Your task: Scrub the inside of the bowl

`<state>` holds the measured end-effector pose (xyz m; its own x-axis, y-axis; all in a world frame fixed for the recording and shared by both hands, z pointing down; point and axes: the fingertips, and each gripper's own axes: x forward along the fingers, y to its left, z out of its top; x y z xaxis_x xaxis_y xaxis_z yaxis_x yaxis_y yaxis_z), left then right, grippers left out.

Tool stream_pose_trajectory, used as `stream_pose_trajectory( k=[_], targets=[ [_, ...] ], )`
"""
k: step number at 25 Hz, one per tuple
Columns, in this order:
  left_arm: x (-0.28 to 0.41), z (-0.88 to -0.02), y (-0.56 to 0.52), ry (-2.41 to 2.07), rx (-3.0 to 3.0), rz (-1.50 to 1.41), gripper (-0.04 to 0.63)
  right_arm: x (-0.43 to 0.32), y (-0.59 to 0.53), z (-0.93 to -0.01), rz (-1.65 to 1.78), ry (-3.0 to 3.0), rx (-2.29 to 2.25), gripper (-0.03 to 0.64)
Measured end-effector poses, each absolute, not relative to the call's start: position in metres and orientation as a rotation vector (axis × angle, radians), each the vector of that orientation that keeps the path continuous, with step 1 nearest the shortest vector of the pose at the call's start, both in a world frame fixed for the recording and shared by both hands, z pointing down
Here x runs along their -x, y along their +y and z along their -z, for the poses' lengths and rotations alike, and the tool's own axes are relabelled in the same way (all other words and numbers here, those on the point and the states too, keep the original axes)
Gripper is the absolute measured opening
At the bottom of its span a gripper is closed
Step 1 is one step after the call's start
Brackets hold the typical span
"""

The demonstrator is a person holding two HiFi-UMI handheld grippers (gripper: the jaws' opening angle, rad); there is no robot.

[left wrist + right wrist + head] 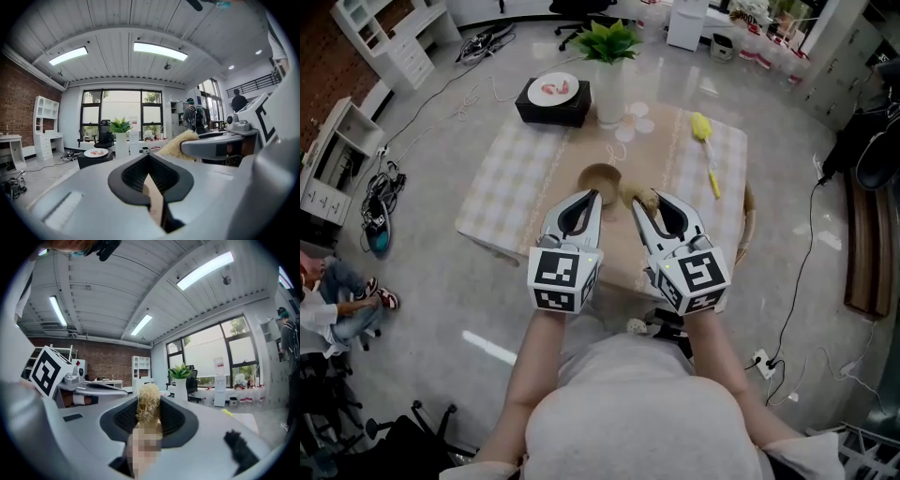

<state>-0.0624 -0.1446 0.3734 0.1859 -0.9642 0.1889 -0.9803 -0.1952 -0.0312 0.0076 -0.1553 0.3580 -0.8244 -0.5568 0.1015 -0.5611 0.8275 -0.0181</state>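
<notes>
Open office (loft-like); brick wall (pixel 21 101), white shelves (pixel 45 112), swivel chair (pixel 104 138), strip lights (pixel 160 50)

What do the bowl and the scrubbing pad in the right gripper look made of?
Bowl: probably wood or bamboo with a matte finish; it is evenly tan-brown with no gloss or glare, though too small here to show grain.
Scrubbing pad: coarse plant fibre, loofah-like; pale straw colour, tangled fuzzy strands, dry-looking.
</notes>
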Motion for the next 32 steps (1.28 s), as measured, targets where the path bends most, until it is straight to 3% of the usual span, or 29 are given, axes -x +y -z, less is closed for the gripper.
stream_pose_trajectory(
  k=[4, 19, 32],
  targets=[
    [0.075, -0.379, -0.159, -1.854, -2.394, -0.282, 0.019, 0.005, -0.167, -0.359, -0.067, -2.887, -0.956, 0.109],
    [0.098, -0.403, -0.205, -1.462, -2.59, -0.315, 0.178, 0.043, -0.206, -0.374, -0.093, -2.745, -1.178, 0.109],
    [0.109, -0.439, -0.212, -1.115, -2.706, -0.463, 0.441, 0.065, -0.218, -0.388, -0.166, -2.633, -1.342, 0.109]
  ],
)
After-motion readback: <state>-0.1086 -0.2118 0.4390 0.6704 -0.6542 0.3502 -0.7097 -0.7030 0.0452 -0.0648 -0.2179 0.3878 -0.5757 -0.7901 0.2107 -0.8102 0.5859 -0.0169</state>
